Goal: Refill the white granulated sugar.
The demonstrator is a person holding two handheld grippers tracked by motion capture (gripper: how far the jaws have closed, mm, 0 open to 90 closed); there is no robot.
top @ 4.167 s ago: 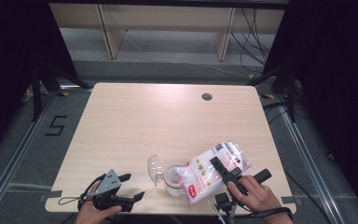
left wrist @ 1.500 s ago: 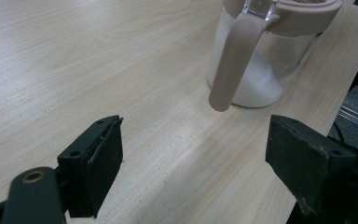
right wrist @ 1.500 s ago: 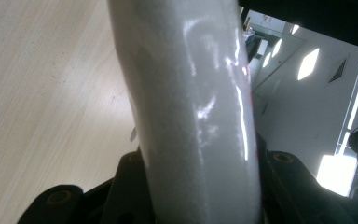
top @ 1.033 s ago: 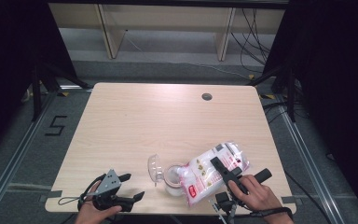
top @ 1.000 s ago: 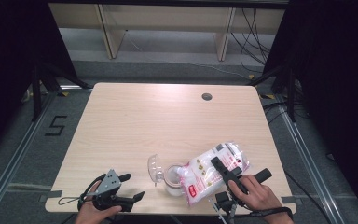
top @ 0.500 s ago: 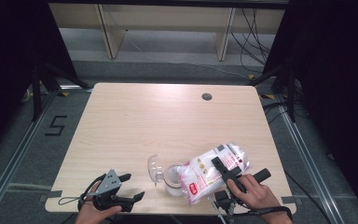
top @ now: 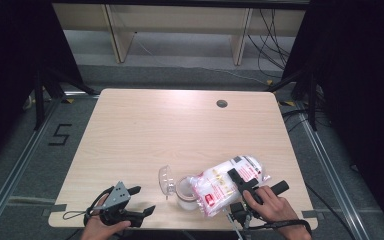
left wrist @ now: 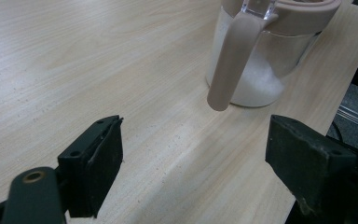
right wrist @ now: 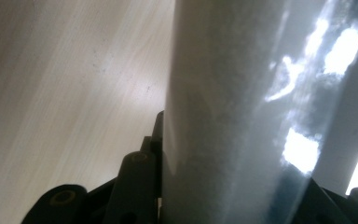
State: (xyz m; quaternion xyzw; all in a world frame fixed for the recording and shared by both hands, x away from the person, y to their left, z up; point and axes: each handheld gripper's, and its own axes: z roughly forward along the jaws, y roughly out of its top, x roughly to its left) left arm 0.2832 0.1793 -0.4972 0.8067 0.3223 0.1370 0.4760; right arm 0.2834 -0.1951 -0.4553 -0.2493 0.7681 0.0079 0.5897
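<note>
Keep the right claw (top: 241, 181) clamped on the white plastic refill bag (top: 223, 186), mouth over the clear pink-rimmed jar (top: 185, 192) beside it; left claw (top: 141, 201) idles open.

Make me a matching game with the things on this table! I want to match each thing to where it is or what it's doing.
Things:
1. bag of white powder
2. jar
3. left gripper
4. clear lid

States:
A. flipped open beside the jar's mouth
B. open, holding nothing, near the table's front edge
C. tilted over the jar, clamped by the right gripper
D. standing on the table, partly filled with white powder

Pairs: 1-C, 2-D, 3-B, 4-A
</note>
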